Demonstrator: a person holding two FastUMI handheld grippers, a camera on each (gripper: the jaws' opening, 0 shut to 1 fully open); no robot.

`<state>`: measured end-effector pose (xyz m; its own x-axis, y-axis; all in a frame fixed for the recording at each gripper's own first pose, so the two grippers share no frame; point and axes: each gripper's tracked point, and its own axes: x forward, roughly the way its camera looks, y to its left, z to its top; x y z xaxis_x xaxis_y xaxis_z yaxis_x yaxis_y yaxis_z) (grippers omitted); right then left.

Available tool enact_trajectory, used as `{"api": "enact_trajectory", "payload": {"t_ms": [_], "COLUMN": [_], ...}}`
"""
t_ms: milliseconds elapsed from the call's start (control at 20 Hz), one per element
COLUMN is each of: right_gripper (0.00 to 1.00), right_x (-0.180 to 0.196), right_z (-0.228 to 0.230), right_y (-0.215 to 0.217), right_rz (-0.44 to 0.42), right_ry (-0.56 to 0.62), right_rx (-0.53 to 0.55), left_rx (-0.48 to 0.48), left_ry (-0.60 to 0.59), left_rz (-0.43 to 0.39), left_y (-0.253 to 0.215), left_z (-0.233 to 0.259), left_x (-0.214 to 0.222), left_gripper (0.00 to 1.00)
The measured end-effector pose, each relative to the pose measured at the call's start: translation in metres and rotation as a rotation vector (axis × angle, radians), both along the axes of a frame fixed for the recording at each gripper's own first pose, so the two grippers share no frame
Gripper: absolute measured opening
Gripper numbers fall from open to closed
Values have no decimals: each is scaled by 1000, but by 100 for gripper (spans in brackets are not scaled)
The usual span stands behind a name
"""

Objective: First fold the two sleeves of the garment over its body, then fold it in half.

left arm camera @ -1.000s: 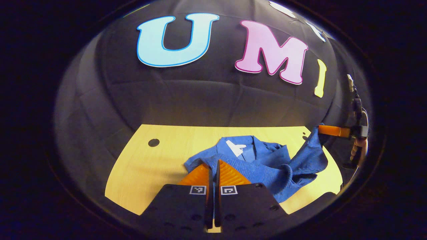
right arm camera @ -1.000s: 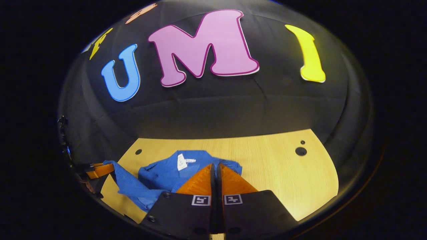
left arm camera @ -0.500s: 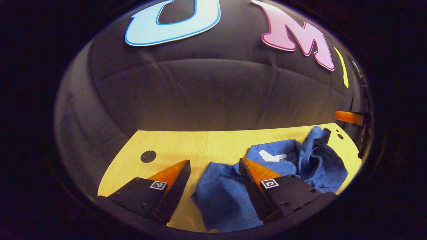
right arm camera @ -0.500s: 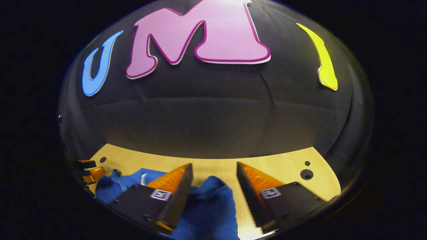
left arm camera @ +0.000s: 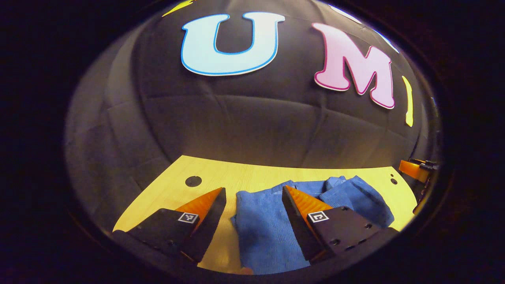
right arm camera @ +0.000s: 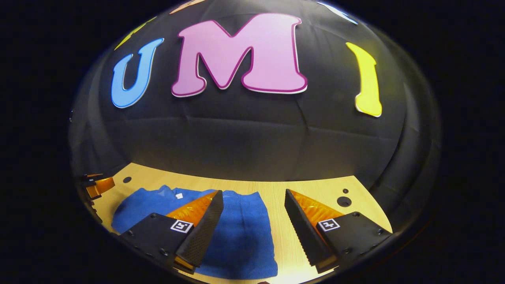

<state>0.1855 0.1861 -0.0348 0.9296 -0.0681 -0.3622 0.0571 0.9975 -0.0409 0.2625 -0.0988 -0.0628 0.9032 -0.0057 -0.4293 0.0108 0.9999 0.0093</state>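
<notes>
Left gripper view: left gripper, jaws spread wide, nothing between them gripped.
Right gripper view: right gripper, jaws likewise wide apart, empty.
Garment: blue garment, folded and lying on the table, its near edge between the spread fingers of each gripper.
Table: pale wooden table, round holes near its far corners.
Other gripper: right gripper at far right of the left view; left gripper at far left of the right view.

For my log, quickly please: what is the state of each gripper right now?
Left gripper: open, holding nothing; the blue garment lies on the table between its fingers.
Right gripper: open, holding nothing, above the garment.
</notes>
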Motion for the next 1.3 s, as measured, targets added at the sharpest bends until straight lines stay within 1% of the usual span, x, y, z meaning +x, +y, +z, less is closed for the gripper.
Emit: {"api": "enact_trajectory", "payload": {"t_ms": [100, 200, 300, 400, 450, 500, 550, 700, 850, 950, 1050, 1100, 1150, 1200, 1300], "right_gripper": [98, 98, 98, 98, 98, 97, 96, 97, 97, 96, 96, 96, 96, 96, 97], "right_x": [-33, -64, -94, -123, -132, -142, -154, -188, -230, -260, -292, -306, -317, -333, -358], "right_z": [18, 34, 56, 90, 111, 124, 136, 167, 198, 204, 201, 198, 189, 178, 156], "right_y": [4, 6, 16, 27, 33, 35, 38, 52, 56, 72, 88, 92, 94, 97, 110], "right_rz": [-14, -33, -38, -40, -25, -26, -25, -16, -22, -5, 21, 33, 40, 54, 81], "right_ry": [-23, -20, -18, -75, -127, -149, -159, -184, -271, -294, -292, -290, -272, -244, -196], "right_rx": [6, -14, 0, 23, 17, 7, 0, 15, -41, -13, 19, 14, -21, -46, -42], "left_rx": [9, -18, -14, -1, -20, -37, -40, -35, -29, -9, -41, -52, -56, -57, -48], "left_ry": [-41, -55, -85, -168, -259, -302, -325, -372, -376, -368, -377, -398, -431, -467, -523], "left_rz": [-27, -53, -77, -78, -81, -101, -104, -99, -92, -106, -126, -144, -144, -140, -158], "left_y": [-8, -25, -37, -44, -53, -64, -68, -68, -70, -73, -83, -88, -87, -84, -89], "left_z": [27, 46, 70, 104, 126, 141, 156, 189, 201, 195, 188, 185, 183, 183, 183], "left_x": [-36, -71, -106, -138, -147, -164, -178, -222, -268, -293, -318, -330, -340, -349, -366], "left_gripper": [83, 83, 83, 83, 83, 80, 80, 81, 79, 82, 80, 82, 79, 80, 80]}}
